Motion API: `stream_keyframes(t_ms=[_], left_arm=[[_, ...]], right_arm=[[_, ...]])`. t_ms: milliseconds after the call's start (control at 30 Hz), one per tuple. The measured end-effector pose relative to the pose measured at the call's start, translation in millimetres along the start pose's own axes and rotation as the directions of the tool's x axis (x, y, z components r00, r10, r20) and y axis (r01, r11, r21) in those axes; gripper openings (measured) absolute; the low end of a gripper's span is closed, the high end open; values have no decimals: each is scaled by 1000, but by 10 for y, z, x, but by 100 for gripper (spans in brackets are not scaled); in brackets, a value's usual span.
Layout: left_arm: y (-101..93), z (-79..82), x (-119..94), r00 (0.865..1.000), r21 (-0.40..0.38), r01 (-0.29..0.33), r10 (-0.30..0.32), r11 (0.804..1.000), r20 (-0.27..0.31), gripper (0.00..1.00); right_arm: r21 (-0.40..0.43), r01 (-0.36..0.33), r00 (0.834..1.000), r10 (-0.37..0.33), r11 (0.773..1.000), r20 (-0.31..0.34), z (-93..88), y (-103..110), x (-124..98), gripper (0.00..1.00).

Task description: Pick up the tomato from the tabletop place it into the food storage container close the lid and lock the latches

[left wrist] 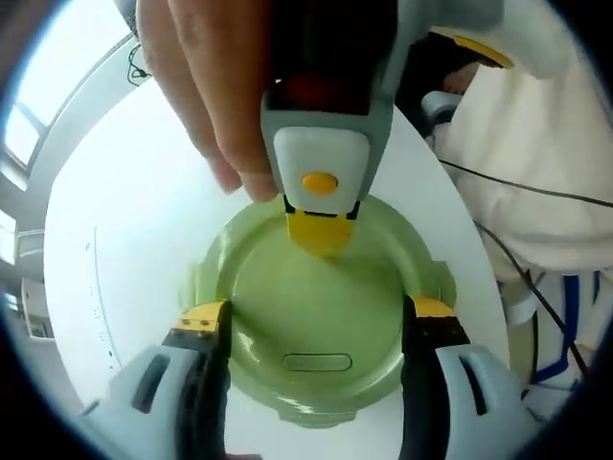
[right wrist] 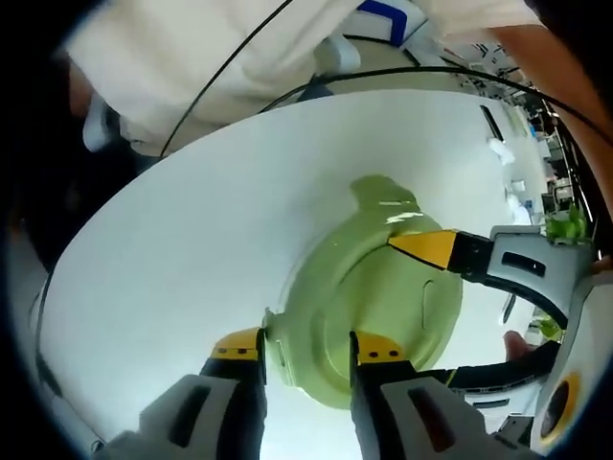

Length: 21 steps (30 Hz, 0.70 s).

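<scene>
- The green lid (left wrist: 321, 321) sits on the food storage container (right wrist: 287, 359) on the white tabletop (right wrist: 192, 249); any tomato inside is hidden.
- The left gripper (left wrist: 316, 321) straddles the lid, jaws spread.
- The right gripper (right wrist: 306, 350) brackets a rim latch (right wrist: 275, 335), jaws apart.
- Best practice, seemingly: steady the lid, press each latch squarely down.

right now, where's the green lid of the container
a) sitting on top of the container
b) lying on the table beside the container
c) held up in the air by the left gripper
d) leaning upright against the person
a: the green lid sits flat on the container on the white table, with the left gripper straddling it and the right gripper at a latch tab on its rim.
</scene>
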<state>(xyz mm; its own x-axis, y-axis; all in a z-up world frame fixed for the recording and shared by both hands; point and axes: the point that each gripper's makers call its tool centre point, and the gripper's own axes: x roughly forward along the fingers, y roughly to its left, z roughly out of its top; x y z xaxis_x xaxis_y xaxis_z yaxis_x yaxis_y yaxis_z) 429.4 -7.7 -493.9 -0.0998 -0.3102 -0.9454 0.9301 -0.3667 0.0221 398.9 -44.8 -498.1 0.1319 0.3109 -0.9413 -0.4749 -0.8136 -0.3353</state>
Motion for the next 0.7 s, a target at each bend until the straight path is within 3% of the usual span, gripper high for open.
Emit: stream_keyframes(t_ms=[400, 700], left_arm=[[-6, 1, -3, 1000, 1, 0, 0, 1000, -9, 65], [-8, -1, -7, 1000, -1, -2, 2, 1000, -6, 65]], right_arm=[[17, 21, 1000, -21, 1000, -20, -40, 1, -5, 31], [79, 71, 997, -70, 994, -18, -56, -27, -124, 31]])
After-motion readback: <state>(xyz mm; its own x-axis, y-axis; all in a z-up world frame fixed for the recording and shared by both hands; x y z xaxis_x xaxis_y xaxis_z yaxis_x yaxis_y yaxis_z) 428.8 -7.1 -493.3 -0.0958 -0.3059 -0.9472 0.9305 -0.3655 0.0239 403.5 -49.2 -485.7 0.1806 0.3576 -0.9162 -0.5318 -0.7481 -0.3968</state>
